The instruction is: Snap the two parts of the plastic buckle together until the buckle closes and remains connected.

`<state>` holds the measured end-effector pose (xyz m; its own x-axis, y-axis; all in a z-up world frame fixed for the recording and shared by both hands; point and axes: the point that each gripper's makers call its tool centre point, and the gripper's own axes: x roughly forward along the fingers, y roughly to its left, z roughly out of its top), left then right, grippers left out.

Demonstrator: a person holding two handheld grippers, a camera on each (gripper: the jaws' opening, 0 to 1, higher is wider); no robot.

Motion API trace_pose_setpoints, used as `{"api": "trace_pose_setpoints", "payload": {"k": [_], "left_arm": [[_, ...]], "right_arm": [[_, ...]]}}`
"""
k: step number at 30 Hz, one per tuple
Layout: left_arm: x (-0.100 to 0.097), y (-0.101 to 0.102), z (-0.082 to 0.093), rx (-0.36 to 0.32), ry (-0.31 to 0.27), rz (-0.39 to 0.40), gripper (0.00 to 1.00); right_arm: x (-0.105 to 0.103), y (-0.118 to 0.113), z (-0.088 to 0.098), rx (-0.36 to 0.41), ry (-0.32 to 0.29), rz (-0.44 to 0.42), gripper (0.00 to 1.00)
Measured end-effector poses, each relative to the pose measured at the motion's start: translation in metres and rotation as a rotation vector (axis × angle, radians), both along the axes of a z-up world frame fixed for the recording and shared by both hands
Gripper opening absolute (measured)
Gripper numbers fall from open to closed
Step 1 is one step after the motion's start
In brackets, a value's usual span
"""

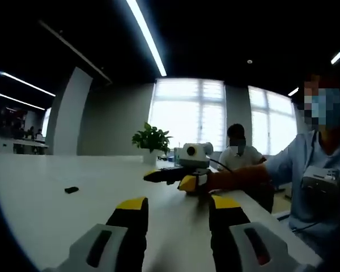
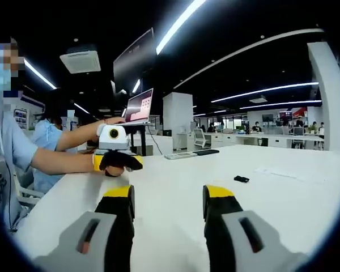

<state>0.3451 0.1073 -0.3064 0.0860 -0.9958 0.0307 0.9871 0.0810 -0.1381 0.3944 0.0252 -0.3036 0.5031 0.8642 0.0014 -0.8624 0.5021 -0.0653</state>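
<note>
Two grippers, left and right, hover with jaws wide and holding nothing over a white table; a small black buckle piece lies at one o'clock.

I count two hand-held grippers: the left hand-held gripper and the right hand-held gripper, each with two yellow-tipped jaws standing apart. On the white desk I see one small black piece, too small to tell whether it is one buckle part or more. One potted plant stands at the far edge. I see one open laptop and one keyboard.
</note>
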Motion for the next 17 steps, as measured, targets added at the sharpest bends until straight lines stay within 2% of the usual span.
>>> {"api": "trace_pose_setpoints", "payload": {"k": [2,4,5,8,12,15,17], "left_arm": [[0.001,0.001,0.01,-0.038,-0.022,0.01,0.45],[0.008,0.005,0.013,-0.05,-0.034,0.044,0.48],[0.013,0.007,0.011,-0.031,-0.051,0.067,0.5],[0.027,0.013,0.005,0.014,-0.08,0.137,0.59],[0.033,0.015,0.008,0.003,-0.055,0.164,0.76],[0.031,0.013,0.01,0.002,-0.059,0.162,0.79],[0.028,0.01,0.012,-0.016,-0.051,0.148,0.82]], "right_arm": [[0.005,-0.005,0.01,0.054,0.002,-0.036,0.7],[0.005,-0.01,0.017,0.092,0.02,-0.048,0.74],[0.005,-0.014,0.023,0.122,0.004,-0.058,0.74],[0.001,-0.018,0.026,0.109,-0.017,-0.065,0.78],[-0.001,-0.017,0.028,0.079,-0.035,-0.053,0.89],[-0.004,-0.017,0.033,0.087,-0.056,-0.054,0.92],[-0.003,-0.017,0.034,0.102,-0.043,-0.066,0.97]]}}
